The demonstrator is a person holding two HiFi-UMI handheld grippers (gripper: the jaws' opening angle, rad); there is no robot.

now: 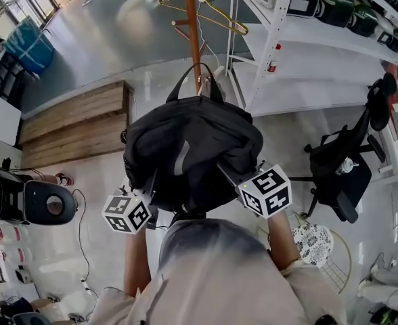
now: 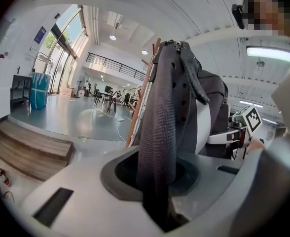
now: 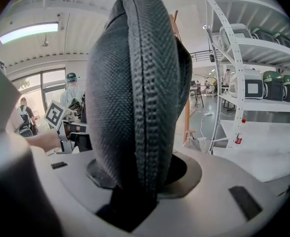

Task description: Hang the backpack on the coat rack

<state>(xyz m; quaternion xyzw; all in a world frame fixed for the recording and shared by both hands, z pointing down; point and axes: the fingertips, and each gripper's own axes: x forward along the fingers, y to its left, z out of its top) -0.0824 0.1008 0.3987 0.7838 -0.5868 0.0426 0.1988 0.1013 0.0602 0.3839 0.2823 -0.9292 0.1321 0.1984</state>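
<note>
So the black backpack (image 1: 192,151) sits dead centre of the head view, held up off the floor between both tools. In the left gripper view the left tool (image 2: 160,199) is clamped on a thin dark strap (image 2: 160,132) of the bag, which runs straight up the middle of the frame. Same deal in the right gripper view: the right tool (image 3: 135,191) is closed on a fat padded strap (image 3: 135,93) that fills most of the picture, so its jaws sit wider.

The coat rack (image 1: 193,32) is that orange pole at top centre, just above the bag in the frame. The bag's carry handle (image 1: 199,80) overlaps the pole, though I honestly can't tell if they touch. White shelves (image 1: 307,46) are at the upper right, a black office chair (image 1: 341,168) is at the right, and a wooden step (image 1: 74,124) is at the left.
</note>
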